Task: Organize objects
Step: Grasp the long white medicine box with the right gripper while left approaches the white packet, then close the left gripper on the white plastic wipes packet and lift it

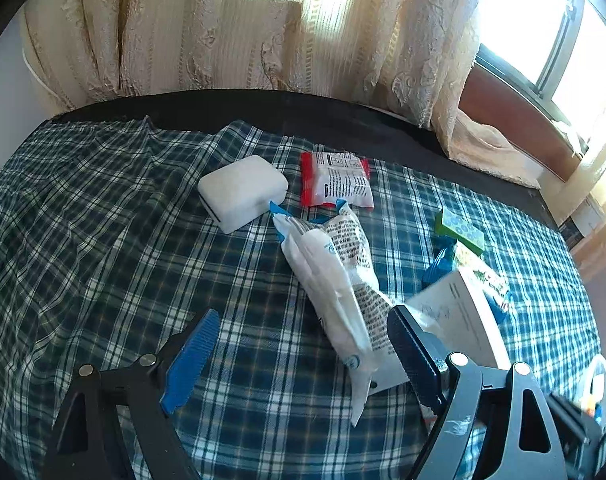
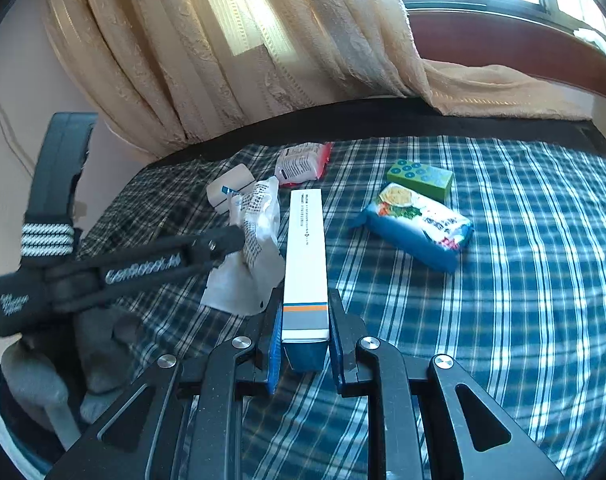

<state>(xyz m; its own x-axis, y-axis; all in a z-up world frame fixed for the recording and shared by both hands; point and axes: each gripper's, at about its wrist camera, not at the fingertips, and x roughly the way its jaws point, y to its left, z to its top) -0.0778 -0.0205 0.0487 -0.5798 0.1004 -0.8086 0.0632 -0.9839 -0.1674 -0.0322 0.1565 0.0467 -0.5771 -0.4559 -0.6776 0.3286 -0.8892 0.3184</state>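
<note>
Item: long white carton point(image 2: 306, 264), orange and grey band near one end. Location: over the plaid-covered bed point(image 2: 503, 300), near end clamped between the closed jaws of the right gripper point(image 2: 304, 340). Handling, judged: light, stiff but crushable cardboard with smooth faces; held at one end it may pivot, so mid-length would be steadier. Left gripper point(image 1: 303, 360): jaws wide apart, empty, hovering by a soft white packet point(image 1: 335, 280).

left gripper point(image 1: 303, 354) jaws wide, right gripper point(image 2: 305, 334) jaws clamped
</note>
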